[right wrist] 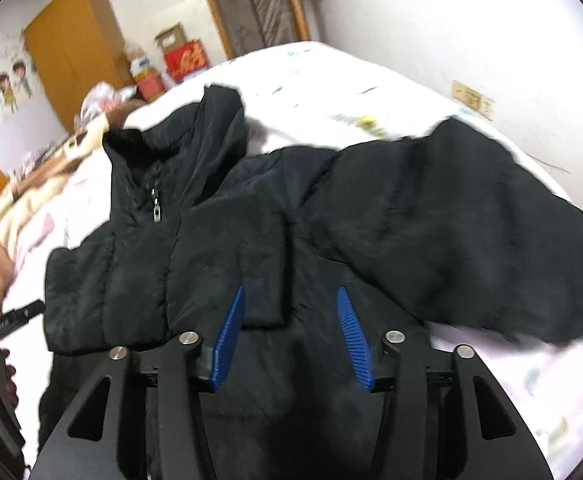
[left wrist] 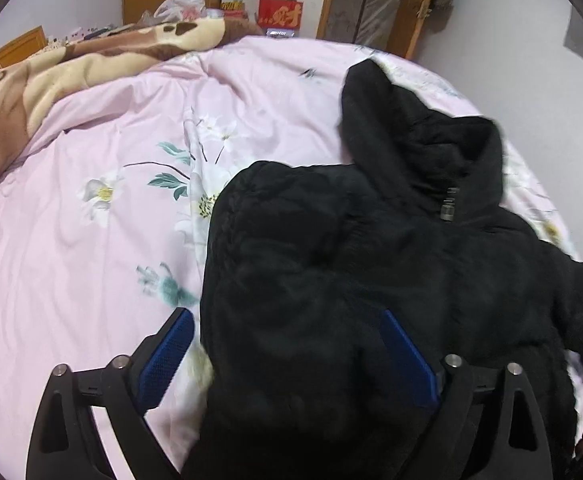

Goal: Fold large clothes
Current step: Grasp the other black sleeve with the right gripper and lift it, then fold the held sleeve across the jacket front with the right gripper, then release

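A black padded jacket (left wrist: pixel 371 260) lies on a pink floral bed cover (left wrist: pixel 91 208), zipped collar and hood pointing away. One sleeve is folded over its front. My left gripper (left wrist: pixel 287 316) is open above the jacket's left side, its blue pads (left wrist: pixel 171 356) wide apart and holding nothing. In the right wrist view the jacket (right wrist: pixel 291 208) fills the middle, with its other sleeve (right wrist: pixel 471 220) spread out to the right. My right gripper (right wrist: pixel 291 300) is open just above the jacket's body, blue pads (right wrist: pixel 227 336) on either side of a fold of fabric.
A brown and cream blanket (left wrist: pixel 51 72) is bunched along the bed's far left. Boxes and a red package (left wrist: pixel 279 14) stand beyond the bed by a wooden wardrobe (right wrist: pixel 71 48) and a door frame (left wrist: pixel 411 4). A white wall is on the right.
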Tool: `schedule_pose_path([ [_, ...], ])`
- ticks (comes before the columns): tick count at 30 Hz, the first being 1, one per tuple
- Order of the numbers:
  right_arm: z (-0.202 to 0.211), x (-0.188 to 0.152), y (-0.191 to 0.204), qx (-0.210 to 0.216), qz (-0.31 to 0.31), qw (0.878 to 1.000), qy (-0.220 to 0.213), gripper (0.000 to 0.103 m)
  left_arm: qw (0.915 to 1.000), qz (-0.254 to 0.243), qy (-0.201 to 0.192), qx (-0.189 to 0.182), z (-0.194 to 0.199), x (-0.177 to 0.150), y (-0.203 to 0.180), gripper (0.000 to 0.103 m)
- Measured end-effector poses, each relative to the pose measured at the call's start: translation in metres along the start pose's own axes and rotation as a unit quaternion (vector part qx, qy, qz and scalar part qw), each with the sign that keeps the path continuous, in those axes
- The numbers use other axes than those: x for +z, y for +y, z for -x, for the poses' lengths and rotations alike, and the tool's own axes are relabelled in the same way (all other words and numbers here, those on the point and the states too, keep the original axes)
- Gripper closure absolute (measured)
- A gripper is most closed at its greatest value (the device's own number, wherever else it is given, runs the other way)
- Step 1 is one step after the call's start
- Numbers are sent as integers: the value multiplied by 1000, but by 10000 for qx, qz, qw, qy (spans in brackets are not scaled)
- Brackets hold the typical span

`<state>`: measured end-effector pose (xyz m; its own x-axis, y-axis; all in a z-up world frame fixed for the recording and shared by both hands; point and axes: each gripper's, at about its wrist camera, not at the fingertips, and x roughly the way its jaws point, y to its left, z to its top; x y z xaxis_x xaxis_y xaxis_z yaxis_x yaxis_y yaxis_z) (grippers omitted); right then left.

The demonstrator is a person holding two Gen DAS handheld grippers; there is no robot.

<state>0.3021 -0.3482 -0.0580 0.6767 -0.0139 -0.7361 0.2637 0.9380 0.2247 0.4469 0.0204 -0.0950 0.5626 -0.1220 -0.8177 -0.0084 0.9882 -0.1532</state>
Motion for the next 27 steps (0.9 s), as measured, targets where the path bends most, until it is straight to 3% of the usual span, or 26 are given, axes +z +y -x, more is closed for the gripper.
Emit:
schedule_pose_path([
  [2,21,-5,-17,18,-121,9999,-68,38,9999,-25,-61,-92,20,-11,-6,1],
  [5,53,-13,-53,-3,-391,9990,-202,37,9992,-343,-156,-92,48,-30,-25,1],
  [8,84,-20,-94,-337,-490,9975,-370,33,9968,-748,-214,-200,74,-51,-53,1],
  [15,143,-24,-197,-868,-1001,9882,-772,26,9917,-954,172,-848,86,-95,-111,1],
  [20,149,-30,-255,-1225,-1487,9785,-732,25,9880,-1154,291,-982,83,-121,-155,1],
  [27,115,-35,-303,-1180,-1879,9745,-343,24,9882,-1166,389,-917,69,-135,-191,1],
])
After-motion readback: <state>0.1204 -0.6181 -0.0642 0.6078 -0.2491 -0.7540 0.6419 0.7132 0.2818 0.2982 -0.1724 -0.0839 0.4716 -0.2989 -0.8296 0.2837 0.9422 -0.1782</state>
